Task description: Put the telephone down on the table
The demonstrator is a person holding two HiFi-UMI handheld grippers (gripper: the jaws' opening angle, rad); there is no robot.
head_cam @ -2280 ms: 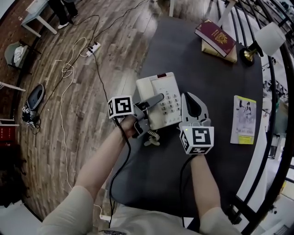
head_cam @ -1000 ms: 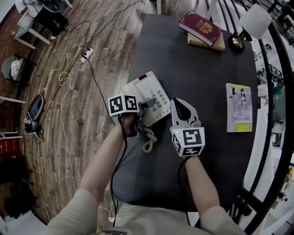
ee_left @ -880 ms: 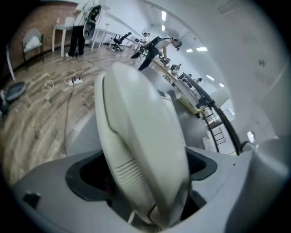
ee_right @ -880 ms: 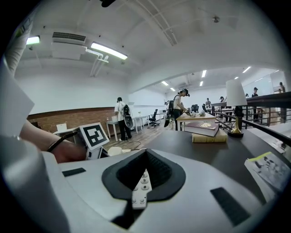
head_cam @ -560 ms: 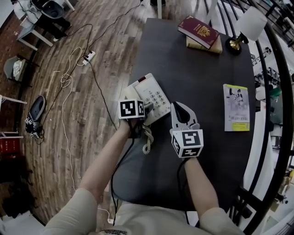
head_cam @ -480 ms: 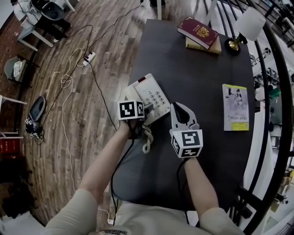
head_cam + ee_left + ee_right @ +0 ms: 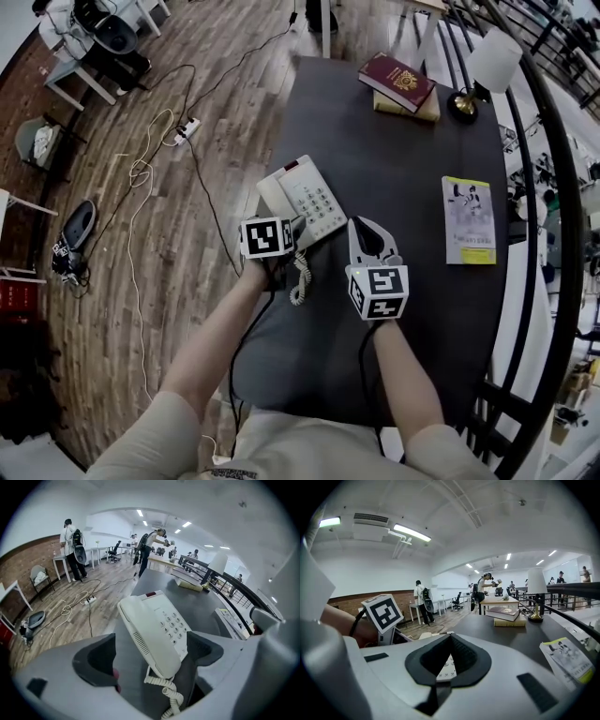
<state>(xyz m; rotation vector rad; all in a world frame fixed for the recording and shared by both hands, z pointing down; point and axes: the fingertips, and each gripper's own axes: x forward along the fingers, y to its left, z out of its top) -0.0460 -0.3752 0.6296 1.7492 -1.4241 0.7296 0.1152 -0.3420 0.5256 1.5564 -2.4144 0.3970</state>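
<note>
One telephone [image 7: 305, 199] and one table [image 7: 403, 309] are showing. Two books are lying stacked, one red book [image 7: 396, 80] over one tan book [image 7: 415, 109], with one lamp [image 7: 483, 66] standing beside them. One yellow booklet [image 7: 467, 220] is lying there. Two grippers are hovering: the left gripper [image 7: 298, 225] and the right gripper [image 7: 368, 225]. One power strip [image 7: 190, 126] is lying on the floor [image 7: 141, 234]. Perhaps five people [image 7: 149, 545] are standing far off, too small to count surely.

Open office with a plank floor and a long dark table

A wood plank floor [image 7: 234, 75] fills the left of the head view, crossed by white cables [image 7: 131, 169] and a power strip [image 7: 190, 127]. The dark table [image 7: 403, 131] runs down the middle, a white-shaded lamp [image 7: 483, 66] at its upper right. A black railing [image 7: 576, 588] lines the right, a brick wall [image 7: 23, 569] and white desks [image 7: 61, 559] the left, under ceiling strip lights [image 7: 411, 533].
</note>
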